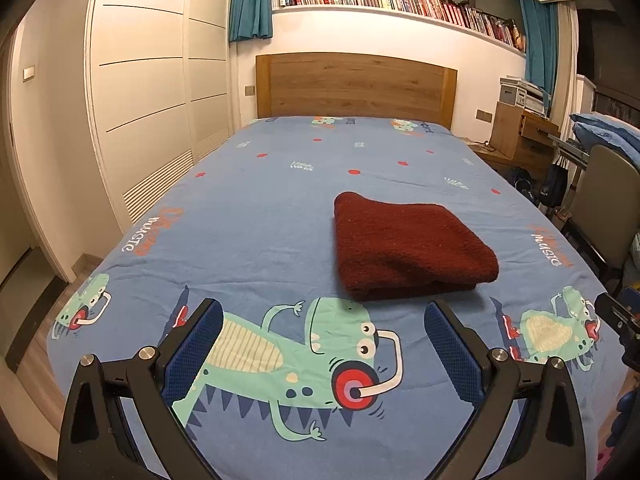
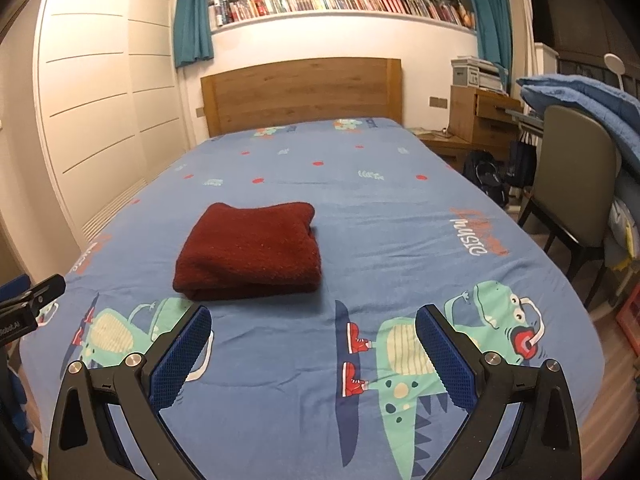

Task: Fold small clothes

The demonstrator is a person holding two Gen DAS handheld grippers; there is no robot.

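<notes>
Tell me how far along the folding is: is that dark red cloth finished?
Looks done: the dark red cloth lies folded in a compact stack on the bed sheet. In hand: nothing; left gripper and right gripper are open and empty. No other unfolded clothes are visible.

L tongs [image 1: 323, 328]: jaws wide apart, nothing btwn, tilted downward.
R tongs [image 2: 313, 330]: same, wide apart, empty, angled down.

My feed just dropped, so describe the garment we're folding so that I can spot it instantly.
Start at the bed with the blue cartoon-dinosaur sheet. Toward its foot end lies a dark red folded cloth, a thick fuzzy rectangle. It is the only loose item on the sheet and the only solid dark red thing.
</notes>
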